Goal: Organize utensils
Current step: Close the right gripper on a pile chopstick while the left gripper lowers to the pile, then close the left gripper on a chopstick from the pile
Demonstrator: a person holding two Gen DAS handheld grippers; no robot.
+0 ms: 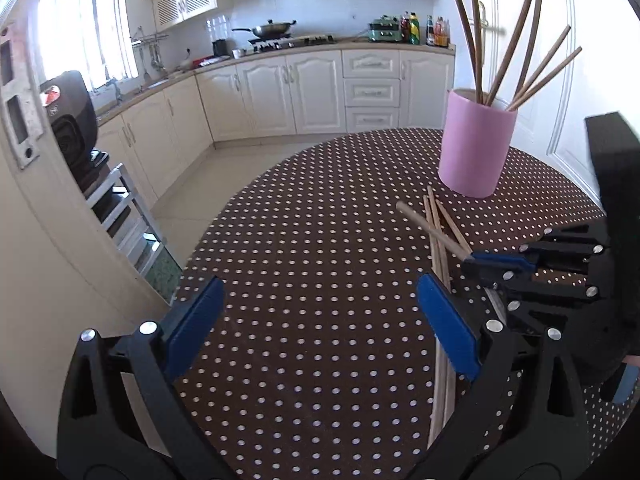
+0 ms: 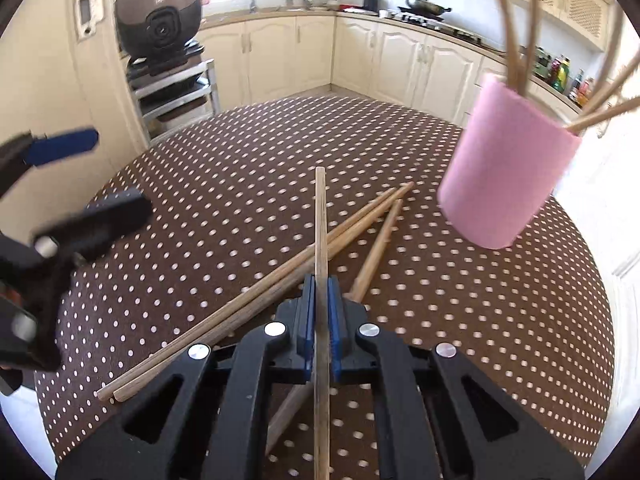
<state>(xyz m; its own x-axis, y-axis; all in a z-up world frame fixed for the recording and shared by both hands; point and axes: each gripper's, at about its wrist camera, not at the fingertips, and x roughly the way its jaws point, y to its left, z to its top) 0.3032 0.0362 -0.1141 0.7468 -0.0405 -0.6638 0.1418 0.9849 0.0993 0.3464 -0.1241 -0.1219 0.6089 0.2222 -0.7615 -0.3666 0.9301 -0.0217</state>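
Right claw (image 2: 320, 304): clamped on one chopstick (image 2: 320, 220), lifting it clear.
Left claw (image 1: 316, 320): wide, empty.
Cup (image 2: 504, 168): likely destination.

Bright daylight is admitted through the window (image 1: 80, 28), which is blown out to white. Strong fisheye bending and dark corners are seen in both views. Motion blur is seen on the pink cup (image 2: 508, 164) and left gripper (image 2: 84, 184).
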